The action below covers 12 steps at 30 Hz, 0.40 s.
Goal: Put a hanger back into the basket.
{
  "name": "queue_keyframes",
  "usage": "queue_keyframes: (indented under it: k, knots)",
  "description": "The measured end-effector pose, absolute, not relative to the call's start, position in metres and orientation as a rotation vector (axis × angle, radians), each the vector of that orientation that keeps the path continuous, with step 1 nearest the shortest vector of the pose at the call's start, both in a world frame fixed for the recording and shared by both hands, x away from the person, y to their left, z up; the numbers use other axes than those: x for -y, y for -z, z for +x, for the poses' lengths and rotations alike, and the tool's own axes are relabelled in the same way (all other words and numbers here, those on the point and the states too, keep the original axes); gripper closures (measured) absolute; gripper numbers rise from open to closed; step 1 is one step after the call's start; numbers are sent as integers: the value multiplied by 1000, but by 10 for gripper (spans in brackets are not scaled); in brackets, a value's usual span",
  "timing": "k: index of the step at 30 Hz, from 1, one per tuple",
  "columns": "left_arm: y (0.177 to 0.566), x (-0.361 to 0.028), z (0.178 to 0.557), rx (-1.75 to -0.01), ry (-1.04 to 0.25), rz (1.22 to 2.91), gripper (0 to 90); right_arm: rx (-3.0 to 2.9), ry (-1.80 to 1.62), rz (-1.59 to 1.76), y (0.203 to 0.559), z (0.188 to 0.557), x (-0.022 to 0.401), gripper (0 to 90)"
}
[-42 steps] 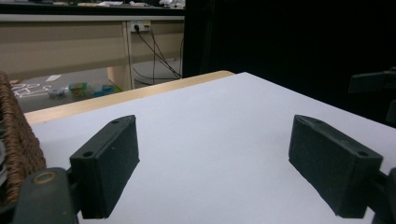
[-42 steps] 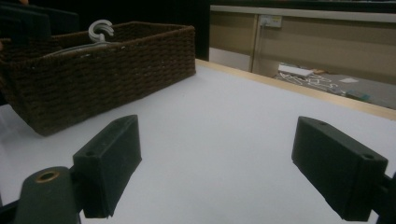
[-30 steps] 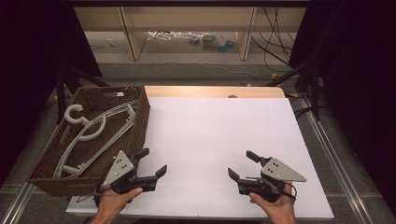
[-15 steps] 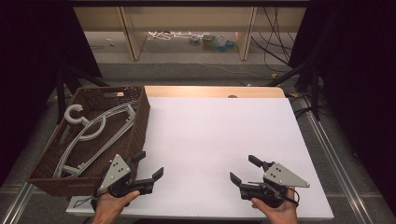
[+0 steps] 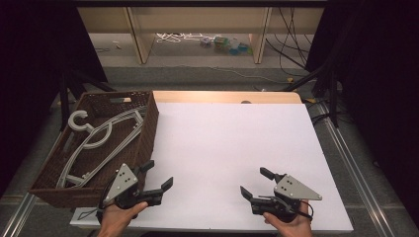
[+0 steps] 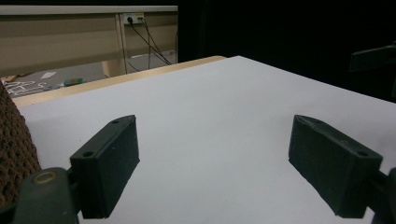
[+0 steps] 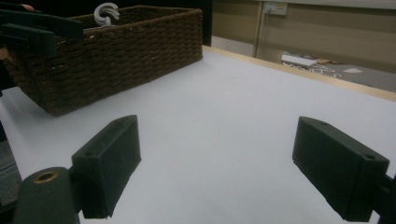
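Observation:
A brown wicker basket stands at the table's left side and holds several white plastic hangers. My left gripper is open over the table's near left, just beside the basket's front corner, with nothing between its jaws. My right gripper is open near the front edge on the right, also holding nothing. In the left gripper view my left gripper faces bare white tabletop, with basket weave at the left edge. The right gripper view has my right gripper facing the basket, where a hanger hook pokes above the rim.
The white tabletop spreads between and beyond both grippers. A wooden strip runs along its far edge. Behind it stand wooden shelf legs, with cables and small clutter on the floor. Metal rails flank the table.
Both grippers have drawn back a little toward the table's near edge, staying open. The basket and hangers have not moved.

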<state>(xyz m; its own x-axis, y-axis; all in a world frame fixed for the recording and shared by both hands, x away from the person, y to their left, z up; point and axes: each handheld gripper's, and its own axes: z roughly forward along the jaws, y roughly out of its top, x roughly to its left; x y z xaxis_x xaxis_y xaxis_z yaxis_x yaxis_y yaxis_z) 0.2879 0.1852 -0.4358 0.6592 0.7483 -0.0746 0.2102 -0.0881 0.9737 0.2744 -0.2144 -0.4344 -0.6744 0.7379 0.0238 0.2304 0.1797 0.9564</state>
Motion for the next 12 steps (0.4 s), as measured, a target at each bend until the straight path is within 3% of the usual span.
queue_keyframes:
  k: [12]
  knots:
    - [436, -185, 288, -802, -533, 1636, 159, -2026, -1509, 902, 435, 276, 215, 161]
